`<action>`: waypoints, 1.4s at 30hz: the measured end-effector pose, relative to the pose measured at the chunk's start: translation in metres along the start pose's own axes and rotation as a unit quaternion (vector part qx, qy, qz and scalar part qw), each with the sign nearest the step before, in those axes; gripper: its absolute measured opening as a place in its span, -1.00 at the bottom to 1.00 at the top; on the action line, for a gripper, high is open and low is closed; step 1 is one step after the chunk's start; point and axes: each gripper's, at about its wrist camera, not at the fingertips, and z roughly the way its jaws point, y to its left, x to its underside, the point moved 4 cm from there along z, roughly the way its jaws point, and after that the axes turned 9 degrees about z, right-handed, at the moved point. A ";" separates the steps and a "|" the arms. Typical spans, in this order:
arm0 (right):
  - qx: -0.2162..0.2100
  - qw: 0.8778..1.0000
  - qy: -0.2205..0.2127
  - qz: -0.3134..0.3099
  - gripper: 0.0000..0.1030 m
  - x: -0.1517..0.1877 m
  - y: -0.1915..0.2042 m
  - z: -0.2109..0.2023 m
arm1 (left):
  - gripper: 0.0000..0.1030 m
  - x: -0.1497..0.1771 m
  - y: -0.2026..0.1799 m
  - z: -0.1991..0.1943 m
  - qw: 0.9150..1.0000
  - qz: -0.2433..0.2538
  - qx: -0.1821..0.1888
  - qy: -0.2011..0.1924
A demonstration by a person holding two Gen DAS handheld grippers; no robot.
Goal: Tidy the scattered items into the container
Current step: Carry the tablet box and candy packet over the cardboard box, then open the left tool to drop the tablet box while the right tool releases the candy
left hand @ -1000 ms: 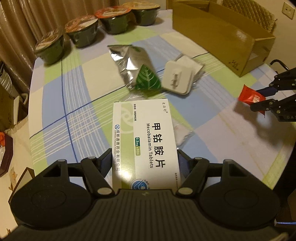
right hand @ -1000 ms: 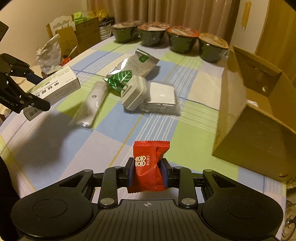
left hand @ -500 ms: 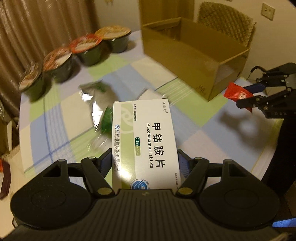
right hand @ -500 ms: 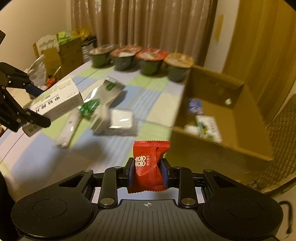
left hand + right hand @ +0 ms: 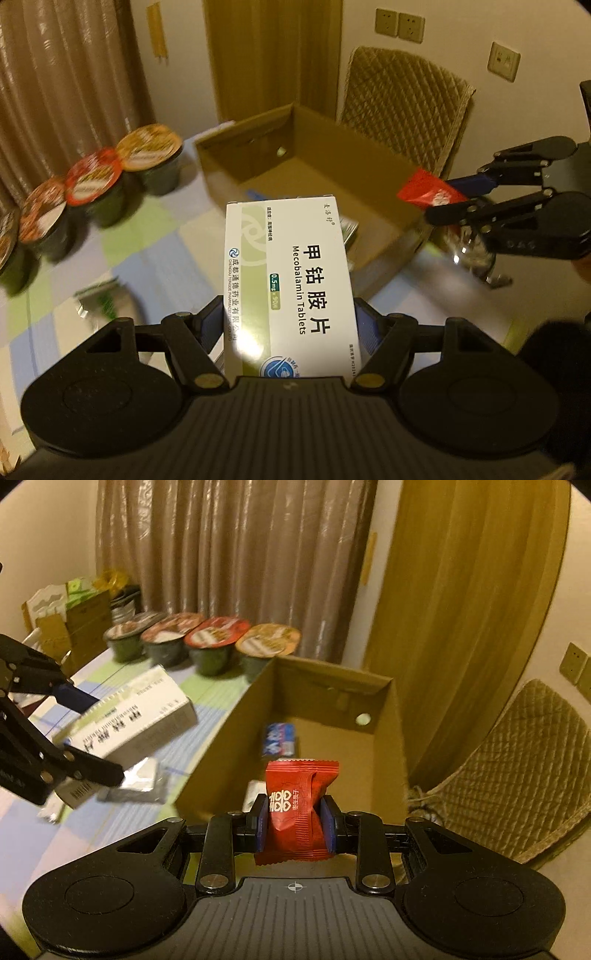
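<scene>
The left gripper [image 5: 290, 321] is clamped across the width of a white tablet box [image 5: 290, 273], which juts forward between its jaws, while the right gripper [image 5: 295, 823] pinches a red candy packet [image 5: 297, 808] at its waist, jaws drawn tight on it. Just ahead of and below both grippers sits the open cardboard box [image 5: 221, 753], the container; its near wall lies under the candy, and a blue packet [image 5: 279, 738] and some pale items already rest on its floor. To the left of the right gripper, foil sachets [image 5: 142, 784] lie on the checked counter [image 5: 110, 830], not yet tidied. Farther off, four lidded noodle bowls [image 5: 218, 650] line the counter's far edge before the curtain. The risks I judge from here: the long tablet box could catch the carton's rim and twist out of the grip if lowered flat, and a release too early would drop the candy outside the near wall; the two grippers, converging on one opening, could also knock together.
</scene>
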 end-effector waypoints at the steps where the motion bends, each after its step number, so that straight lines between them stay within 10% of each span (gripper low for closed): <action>1: 0.001 1.000 -0.003 0.001 -0.38 -0.003 -0.004 0.001 | 0.32 -0.008 -0.003 0.005 1.000 0.000 0.001 -0.003; 14: 0.003 1.000 -0.002 0.025 -0.38 -0.012 -0.039 0.025 | 0.32 -0.070 -0.024 0.058 0.999 -0.020 0.024 -0.018; 42: 0.009 0.999 0.009 0.030 -0.37 -0.010 -0.049 0.044 | 0.38 -0.067 -0.006 0.085 0.999 -0.048 0.006 -0.016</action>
